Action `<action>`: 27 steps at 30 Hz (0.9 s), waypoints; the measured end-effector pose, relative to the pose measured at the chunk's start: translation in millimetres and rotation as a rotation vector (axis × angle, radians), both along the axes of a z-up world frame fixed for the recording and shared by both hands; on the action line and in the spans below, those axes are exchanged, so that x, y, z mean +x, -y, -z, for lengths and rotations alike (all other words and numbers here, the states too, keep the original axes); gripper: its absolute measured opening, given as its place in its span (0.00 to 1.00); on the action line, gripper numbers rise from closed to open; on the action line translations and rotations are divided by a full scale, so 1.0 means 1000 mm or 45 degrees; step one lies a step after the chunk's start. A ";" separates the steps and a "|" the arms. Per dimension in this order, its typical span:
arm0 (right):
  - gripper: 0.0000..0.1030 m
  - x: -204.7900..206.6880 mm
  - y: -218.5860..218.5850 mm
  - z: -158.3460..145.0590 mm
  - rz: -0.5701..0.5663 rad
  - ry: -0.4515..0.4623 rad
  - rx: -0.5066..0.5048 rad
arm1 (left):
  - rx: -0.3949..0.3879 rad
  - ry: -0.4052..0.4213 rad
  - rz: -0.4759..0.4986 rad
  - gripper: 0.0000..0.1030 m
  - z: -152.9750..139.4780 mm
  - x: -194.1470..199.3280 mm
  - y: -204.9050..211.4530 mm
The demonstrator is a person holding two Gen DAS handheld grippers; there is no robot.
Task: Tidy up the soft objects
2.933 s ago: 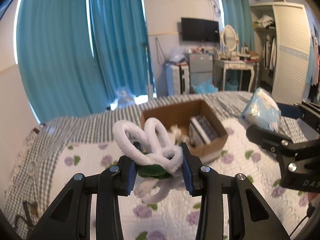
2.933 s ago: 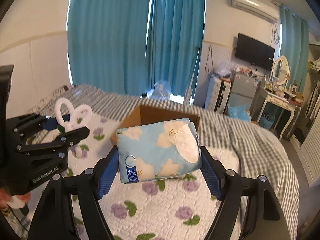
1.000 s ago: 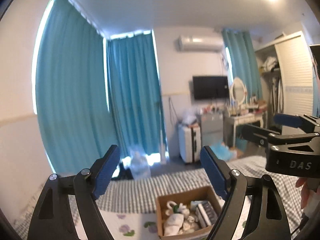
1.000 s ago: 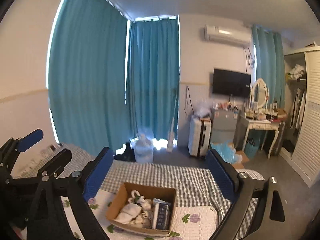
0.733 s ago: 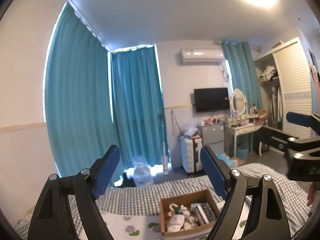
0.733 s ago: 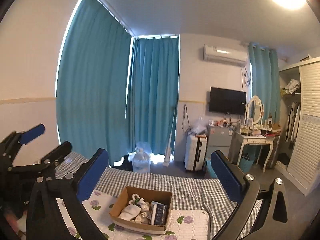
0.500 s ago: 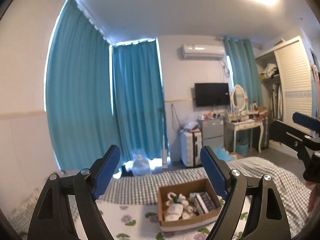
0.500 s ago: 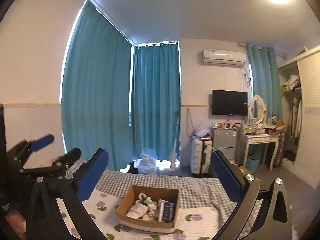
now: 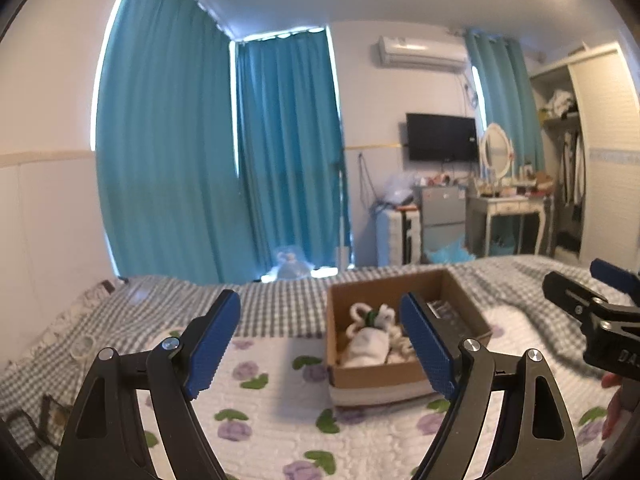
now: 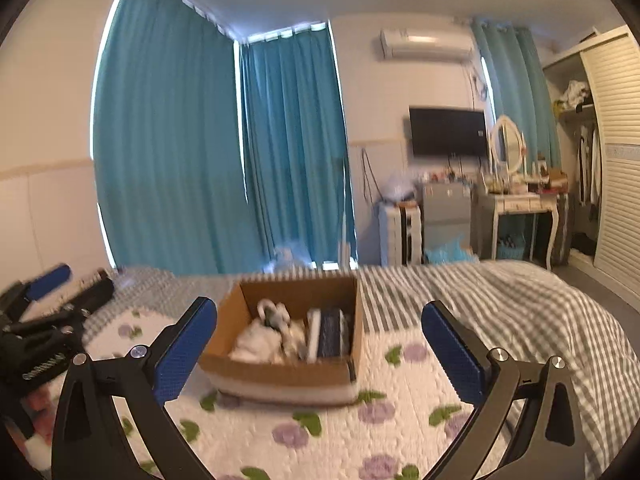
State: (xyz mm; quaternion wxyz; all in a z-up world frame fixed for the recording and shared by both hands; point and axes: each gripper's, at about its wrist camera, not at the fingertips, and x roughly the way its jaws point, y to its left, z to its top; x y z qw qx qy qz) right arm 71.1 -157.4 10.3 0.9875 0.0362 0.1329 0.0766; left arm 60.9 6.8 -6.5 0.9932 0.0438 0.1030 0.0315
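left wrist view: left gripper (image 9: 320, 344) and right gripper (image 10: 320, 344) gaped wide, empty; white plush (image 9: 366, 346) in cardboard box (image 9: 376, 378) looked light, compressible; pinch mid-body.

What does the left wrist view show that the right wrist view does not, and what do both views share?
Only the left wrist view shows the right gripper at its right edge, open and empty. Only the right wrist view shows the left gripper at its left edge, and the dark books standing clearly in the box. Both share the cardboard box of white soft items on the floral quilt.
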 end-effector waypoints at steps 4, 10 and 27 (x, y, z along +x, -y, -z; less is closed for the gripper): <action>1.00 0.004 0.002 0.006 0.016 -0.017 0.000 | -0.043 -0.031 0.022 0.81 0.002 0.001 -0.005; 1.00 0.000 -0.001 0.010 0.020 -0.009 -0.032 | -0.092 -0.054 0.037 0.81 0.008 0.003 -0.010; 1.00 0.004 -0.005 0.013 0.017 -0.025 -0.037 | -0.115 -0.129 0.111 0.81 0.019 0.005 -0.003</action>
